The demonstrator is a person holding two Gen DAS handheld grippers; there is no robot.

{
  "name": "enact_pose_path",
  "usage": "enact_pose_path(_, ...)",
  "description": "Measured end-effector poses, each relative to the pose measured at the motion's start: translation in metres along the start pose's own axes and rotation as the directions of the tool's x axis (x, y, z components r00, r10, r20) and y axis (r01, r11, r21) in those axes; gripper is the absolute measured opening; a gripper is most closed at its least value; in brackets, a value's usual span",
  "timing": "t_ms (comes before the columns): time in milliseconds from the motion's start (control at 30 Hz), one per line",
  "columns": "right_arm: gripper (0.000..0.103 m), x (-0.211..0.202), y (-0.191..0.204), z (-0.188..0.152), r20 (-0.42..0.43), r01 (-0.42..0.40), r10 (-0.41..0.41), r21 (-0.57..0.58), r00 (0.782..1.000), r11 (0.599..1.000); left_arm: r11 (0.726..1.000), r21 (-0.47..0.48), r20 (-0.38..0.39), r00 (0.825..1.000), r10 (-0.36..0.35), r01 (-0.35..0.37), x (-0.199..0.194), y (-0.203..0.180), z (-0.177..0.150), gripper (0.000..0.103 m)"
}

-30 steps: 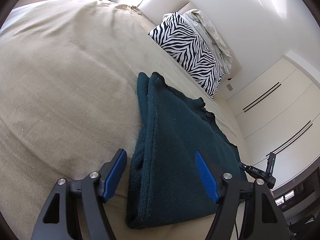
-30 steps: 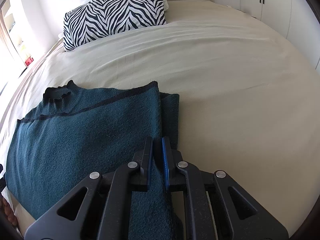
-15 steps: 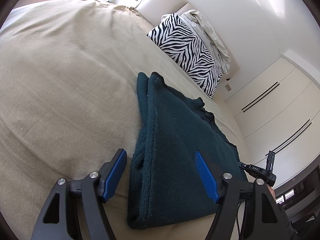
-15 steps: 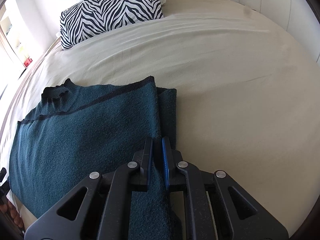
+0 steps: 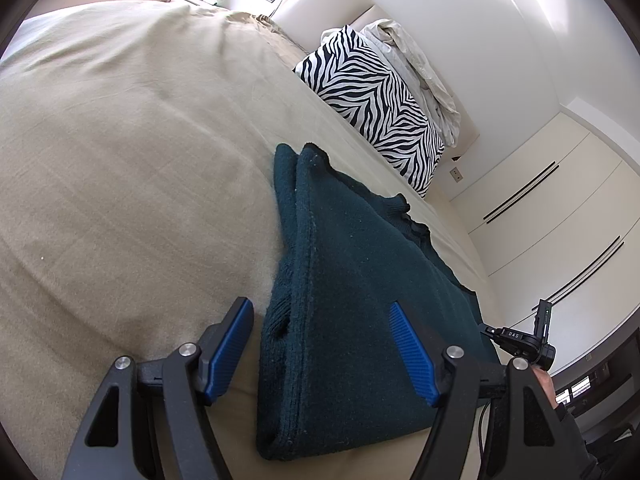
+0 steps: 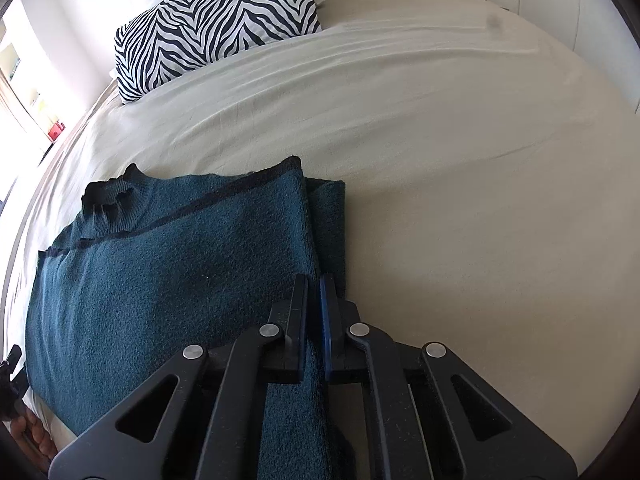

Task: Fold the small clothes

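a dark teal sweater (image 5: 352, 280) lies flat on the bed (image 5: 120, 160). it is already folded in from the sides, so it is a long strip. its collar (image 6: 108, 200) is at the far end, near the zebra pillow (image 6: 216, 24). the near end is by the bed edge, right under the 2 grippers.

the left gripper (image 5: 324, 348) has its 2 fingers spread wide. they hover over the near end of the sweater. one blue pad (image 5: 230, 350) is just off the side fold, over the bed. the other pad is over the middle of the cloth. nothing is pinched there.

the right gripper (image 6: 314, 320) has its fingers pressed almost together. they sit at the other side fold, near the same end. a thin bit of teal cloth shows between them, so it looks like they pinch the edge.

the long way of the sweater runs away from both grippers, toward the pillow. so i think the next fold goes that way: lift the near end and lay it up toward the collar. the left one must first close on its corner. both are about the same nearness to that end.
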State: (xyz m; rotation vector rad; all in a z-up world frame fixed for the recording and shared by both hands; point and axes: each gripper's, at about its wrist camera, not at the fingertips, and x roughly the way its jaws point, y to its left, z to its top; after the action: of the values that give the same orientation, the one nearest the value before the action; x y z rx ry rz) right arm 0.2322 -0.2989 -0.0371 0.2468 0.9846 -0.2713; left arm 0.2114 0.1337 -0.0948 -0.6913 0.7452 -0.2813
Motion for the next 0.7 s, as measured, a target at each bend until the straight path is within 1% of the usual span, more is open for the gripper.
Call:
enact_pose_path(267, 0.004, -0.003, -0.013, -0.008, 0.012, -0.013, 0.012, 0.066, 1.0, 0.998, 1.0, 0.0, 0.001, 1.0, 0.001, -0.001, 0.0, 0.0, 0.0, 0.073)
enact_pose_path(600, 0.004, -0.003, -0.022, -0.022, 0.027, -0.024, 0.021, 0.115, 0.999, 0.993, 1.0, 0.014, 0.004, 1.0, 0.006, -0.006, 0.0, -0.001, 0.0, 0.073)
enact_pose_path(700, 0.005, 0.006, -0.019, -0.021, -0.001, -0.01, 0.01, 0.1, 1.0, 0.995, 1.0, 0.016, 0.004, 1.0, 0.008, -0.008, 0.0, -0.001, 0.001, 0.073)
